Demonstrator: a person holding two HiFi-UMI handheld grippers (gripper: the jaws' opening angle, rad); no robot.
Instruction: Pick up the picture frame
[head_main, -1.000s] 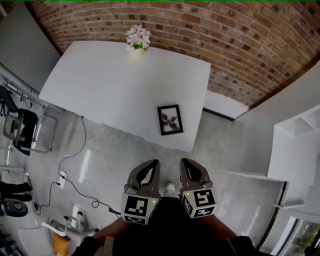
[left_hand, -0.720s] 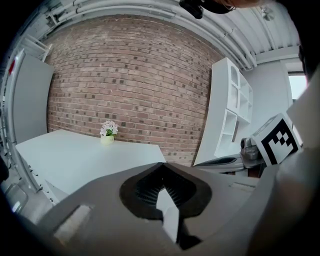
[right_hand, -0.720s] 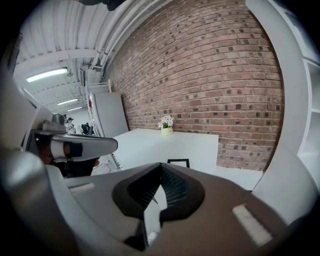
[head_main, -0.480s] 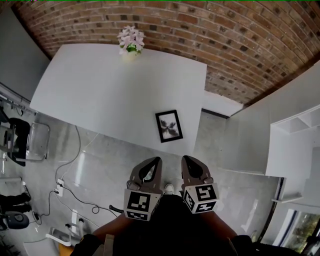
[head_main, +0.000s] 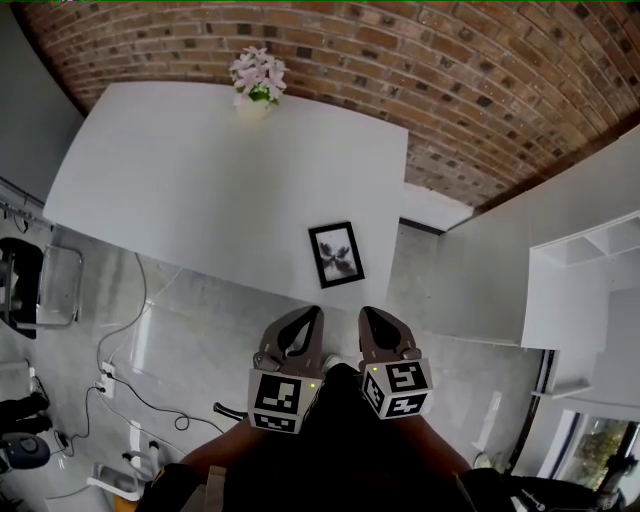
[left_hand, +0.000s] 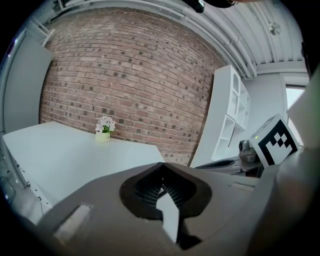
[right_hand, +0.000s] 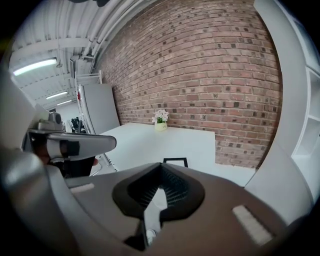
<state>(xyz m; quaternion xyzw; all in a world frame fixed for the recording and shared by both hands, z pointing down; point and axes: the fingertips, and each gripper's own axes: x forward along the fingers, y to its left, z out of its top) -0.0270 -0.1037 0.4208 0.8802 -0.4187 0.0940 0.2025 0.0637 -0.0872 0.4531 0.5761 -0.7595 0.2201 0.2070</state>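
one picture frame (head_main: 336, 255) ahead of left tool (head_main: 314, 313), right tool (head_main: 366, 313)

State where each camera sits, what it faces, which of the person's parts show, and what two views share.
Head view: on the head, looking steeply down at table, picture frame, left claw, right claw, arms.
Left gripper view: on the left claw, facing the brick wall; right claw at right.
Right gripper view: on the right claw, facing the picture frame; left claw at left.
Shared: flower pot.

picture frame (right_hand: 175, 159) half hidden behind right gripper (right_hand: 161, 167), chair (head_main: 20, 290) cropped
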